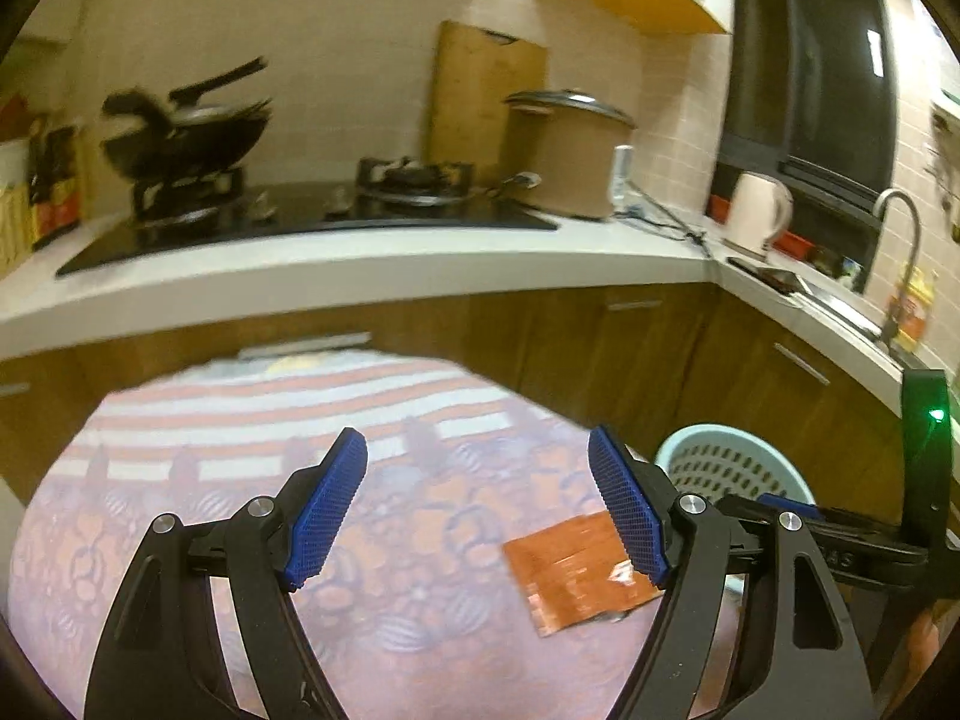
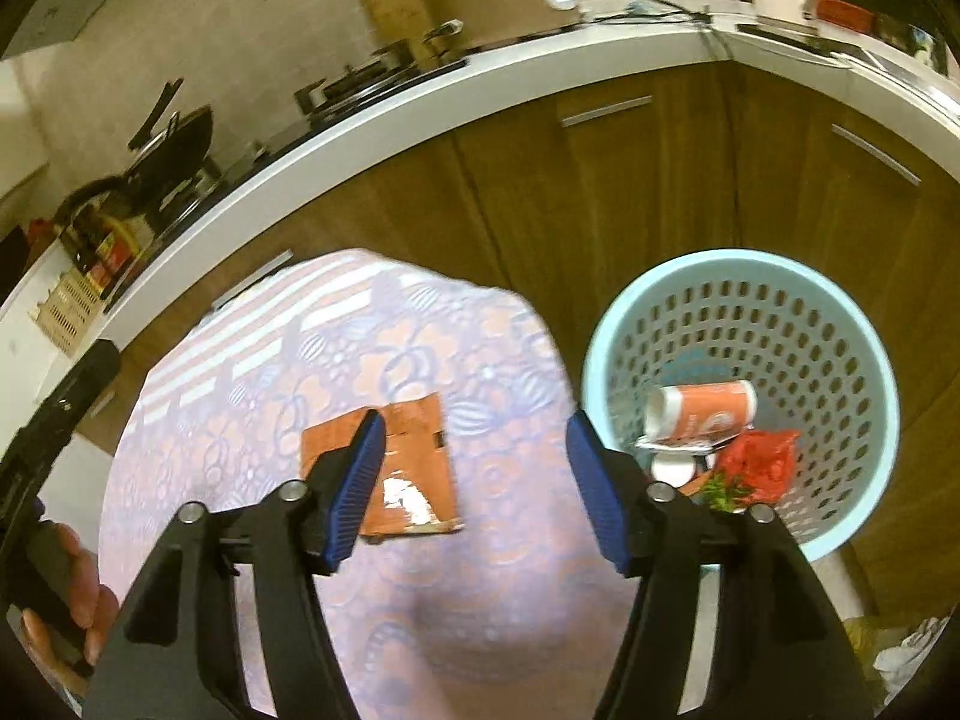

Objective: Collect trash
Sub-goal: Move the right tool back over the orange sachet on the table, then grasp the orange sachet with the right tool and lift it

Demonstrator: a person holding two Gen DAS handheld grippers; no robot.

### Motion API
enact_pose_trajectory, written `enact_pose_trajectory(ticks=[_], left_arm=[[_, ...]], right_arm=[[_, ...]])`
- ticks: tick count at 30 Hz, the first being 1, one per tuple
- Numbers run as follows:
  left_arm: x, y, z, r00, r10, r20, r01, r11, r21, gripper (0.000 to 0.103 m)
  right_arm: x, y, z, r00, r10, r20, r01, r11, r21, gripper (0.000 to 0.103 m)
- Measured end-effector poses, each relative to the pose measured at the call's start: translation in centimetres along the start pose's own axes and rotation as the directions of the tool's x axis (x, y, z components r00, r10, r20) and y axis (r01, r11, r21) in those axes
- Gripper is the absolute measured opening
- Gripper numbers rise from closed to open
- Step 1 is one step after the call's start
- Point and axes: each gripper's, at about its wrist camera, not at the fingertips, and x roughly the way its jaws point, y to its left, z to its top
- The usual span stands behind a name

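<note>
Hovering over the desk [image 2: 480,600], both the right gripper [image 2: 471,480] and left gripper [image 1: 477,510] have jaws apart; the orange wrapper [image 2: 414,450] lies flat beside the basket [image 2: 840,324], ready for pickup.

A black wok [image 1: 180,138] is sitting on the far left burner of the black glass hob [image 1: 312,222], and a tall brown lidded pot [image 1: 570,150] is standing to its right against a leaning wooden chopping board [image 1: 480,90]. Farther right, a cream electric kettle [image 1: 759,213] is resting on the white worktop [image 1: 420,270], near a curved steel tap [image 1: 903,240].
</note>
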Motion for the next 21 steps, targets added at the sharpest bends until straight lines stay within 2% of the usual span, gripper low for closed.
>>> enact_pose_trajectory(ticks=[5, 7, 10, 16, 21], left_arm=[[1.4, 2.2, -1.7, 0.999, 0.027, -0.032, -0.029, 0.998, -0.047, 0.074], [2.1, 2.9, -2.4, 0.999, 0.031, -0.041, -0.033, 0.998, -0.060, 0.074], [2.9, 3.3, -3.0, 0.997, 0.055, -0.051, -0.058, 0.996, -0.062, 0.074], [4.0, 4.4, -3.8, 0.995, 0.069, -0.075, -0.075, 0.994, -0.081, 0.074], [3.8, 5.4, -3.8, 0.995, 0.064, -0.075, -0.072, 0.991, -0.109, 0.074]], right_arm=[[2.0, 3.0, -1.2, 0.999, 0.009, -0.040, -0.012, 0.998, -0.068, 0.061], [2.9, 4.0, -1.6, 0.999, 0.001, -0.055, -0.006, 0.996, -0.086, 0.066], [4.3, 5.2, -2.0, 0.997, -0.011, -0.075, 0.003, 0.994, -0.111, 0.067], [5.9, 6.0, -2.6, 0.996, -0.045, -0.073, 0.036, 0.992, -0.123, 0.077], [7.0, 6.2, -2.8, 0.994, -0.053, -0.092, 0.040, 0.991, -0.131, 0.077]])
